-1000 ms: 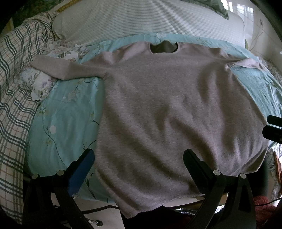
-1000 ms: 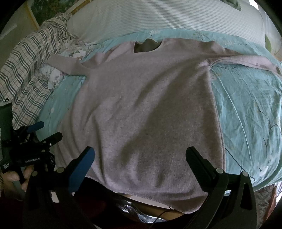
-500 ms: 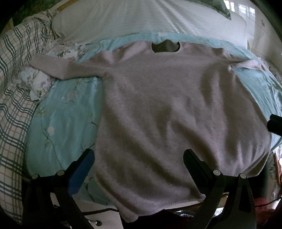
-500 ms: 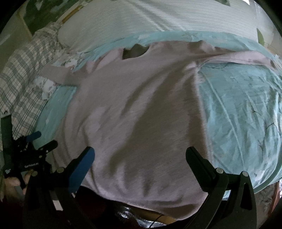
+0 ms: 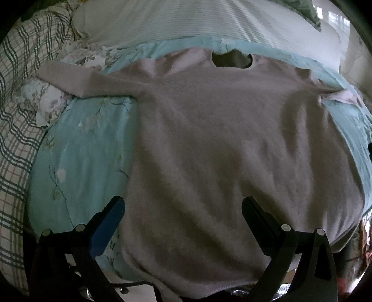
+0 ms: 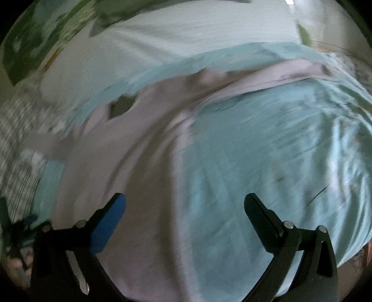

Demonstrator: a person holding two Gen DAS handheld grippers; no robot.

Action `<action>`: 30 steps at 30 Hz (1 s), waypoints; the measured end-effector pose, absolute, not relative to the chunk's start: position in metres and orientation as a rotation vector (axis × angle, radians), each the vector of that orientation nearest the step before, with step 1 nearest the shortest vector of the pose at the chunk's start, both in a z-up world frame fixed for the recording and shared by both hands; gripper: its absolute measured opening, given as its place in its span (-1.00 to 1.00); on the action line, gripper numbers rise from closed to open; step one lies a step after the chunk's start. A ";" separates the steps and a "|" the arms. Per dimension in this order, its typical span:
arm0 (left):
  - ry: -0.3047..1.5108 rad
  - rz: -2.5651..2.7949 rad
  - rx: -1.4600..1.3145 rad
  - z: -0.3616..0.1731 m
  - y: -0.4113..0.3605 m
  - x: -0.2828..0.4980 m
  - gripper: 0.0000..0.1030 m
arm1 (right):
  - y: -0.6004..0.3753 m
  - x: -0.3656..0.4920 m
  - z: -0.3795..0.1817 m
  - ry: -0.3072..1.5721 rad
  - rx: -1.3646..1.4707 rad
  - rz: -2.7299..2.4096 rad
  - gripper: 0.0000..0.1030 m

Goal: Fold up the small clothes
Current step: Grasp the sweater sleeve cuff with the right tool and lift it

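Sweater (image 5: 220, 148) is laid flat on the bed (image 5: 76, 162), hem at the near edge; no fold is made yet. Jaws of left gripper (image 5: 182, 209) and right gripper (image 6: 184, 206) are spread, empty.

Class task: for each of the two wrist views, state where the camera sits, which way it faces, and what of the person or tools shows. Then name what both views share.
Left wrist: behind the open left tool, facing up the bed over the spread sweater; only its own fingers show.
Right wrist: behind the open right tool, blurred, facing the sweater's side and the teal sheet.
Shared: sweater, its neckline, sheet, white striped pillow.
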State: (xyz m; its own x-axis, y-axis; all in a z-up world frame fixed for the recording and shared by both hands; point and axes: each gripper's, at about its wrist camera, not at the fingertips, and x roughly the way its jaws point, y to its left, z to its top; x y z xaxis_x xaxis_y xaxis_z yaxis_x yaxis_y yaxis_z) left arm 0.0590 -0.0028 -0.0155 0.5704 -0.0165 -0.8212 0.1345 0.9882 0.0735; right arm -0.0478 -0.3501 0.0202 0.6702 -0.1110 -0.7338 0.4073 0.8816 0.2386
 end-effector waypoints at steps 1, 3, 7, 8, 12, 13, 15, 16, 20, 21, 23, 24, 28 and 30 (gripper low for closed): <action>0.962 -0.088 0.135 -0.016 -0.004 0.062 0.96 | -0.367 -0.047 0.021 0.775 0.416 -0.330 0.86; 0.943 -0.100 0.120 -0.014 -0.007 0.067 0.96 | -0.403 -0.045 0.023 0.750 0.452 -0.383 0.68; 0.971 -0.110 0.137 -0.019 -0.019 0.079 0.96 | -0.481 -0.039 0.026 0.692 0.549 -0.486 0.59; 0.984 -0.110 0.142 -0.021 -0.022 0.080 0.96 | -0.500 -0.037 0.029 0.672 0.563 -0.512 0.54; 1.020 -0.122 0.155 -0.027 -0.034 0.089 0.96 | -0.580 -0.030 0.034 0.598 0.661 -0.604 0.37; 1.029 -0.125 0.160 -0.030 -0.038 0.092 0.96 | -0.596 -0.026 0.032 0.588 0.685 -0.628 0.34; 1.043 -0.127 0.165 -0.034 -0.043 0.096 0.96 | -0.627 -0.019 0.025 0.575 0.735 -0.655 0.23; 1.057 -0.130 0.168 -0.037 -0.047 0.099 0.96 | -0.638 -0.014 0.021 0.570 0.758 -0.658 0.22; 1.093 -0.139 0.178 -0.046 -0.058 0.107 0.96 | -0.678 -0.005 0.010 0.536 0.816 -0.719 0.14; 1.102 -0.142 0.180 -0.048 -0.060 0.108 0.96 | -0.687 -0.006 0.009 0.522 0.822 -0.742 0.11; 1.109 -0.150 0.186 -0.050 -0.066 0.112 0.96 | -0.699 -0.007 0.007 0.503 0.840 -0.773 0.09; 1.113 -0.152 0.189 -0.051 -0.068 0.113 0.96 | -0.708 -0.006 0.006 0.499 0.849 -0.782 0.06; 1.134 -0.156 0.194 -0.057 -0.073 0.117 0.96 | -0.733 0.007 -0.006 0.513 0.869 -0.799 -0.44; 1.142 -0.158 0.188 -0.059 -0.074 0.119 0.96 | -0.732 0.010 -0.006 0.520 0.861 -0.787 -0.83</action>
State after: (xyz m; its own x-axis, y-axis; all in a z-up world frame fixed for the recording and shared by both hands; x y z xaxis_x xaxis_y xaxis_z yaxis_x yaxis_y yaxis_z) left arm 0.1186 -0.0743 -0.0585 0.4073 -0.0288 -0.9128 0.2207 0.9730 0.0678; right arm 0.0099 -0.7325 -0.0062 0.6125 -0.3951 -0.6847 0.7848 0.4076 0.4669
